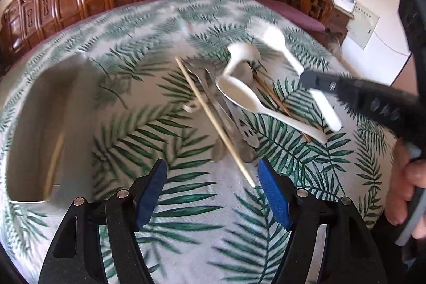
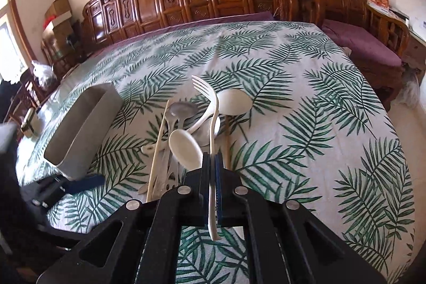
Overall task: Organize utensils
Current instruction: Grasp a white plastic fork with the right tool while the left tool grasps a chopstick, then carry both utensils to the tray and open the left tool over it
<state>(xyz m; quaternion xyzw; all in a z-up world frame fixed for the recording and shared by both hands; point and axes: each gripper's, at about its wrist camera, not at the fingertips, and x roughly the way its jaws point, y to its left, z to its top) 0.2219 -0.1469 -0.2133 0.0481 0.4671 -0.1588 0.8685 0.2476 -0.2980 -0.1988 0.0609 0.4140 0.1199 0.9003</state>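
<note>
Utensils (image 2: 186, 135) lie heaped mid-table; our right gripper (image 2: 212, 164) clamps the white fork (image 2: 211, 124), left gripper (image 1: 213, 188) spread, so we should lift straight toward the grey holder (image 2: 80, 127).

A table covered with a white cloth printed in green palm fronds (image 2: 306, 103) carries everything. Toward its left edge stands a grey rectangular holder (image 2: 82, 124), open at the top. Near the middle lies a heap of utensils (image 1: 234, 103): white plastic spoons (image 1: 245, 95), grey metal cutlery (image 1: 226, 124) and pale wooden chopsticks (image 1: 213, 116), overlapping one another.
</note>
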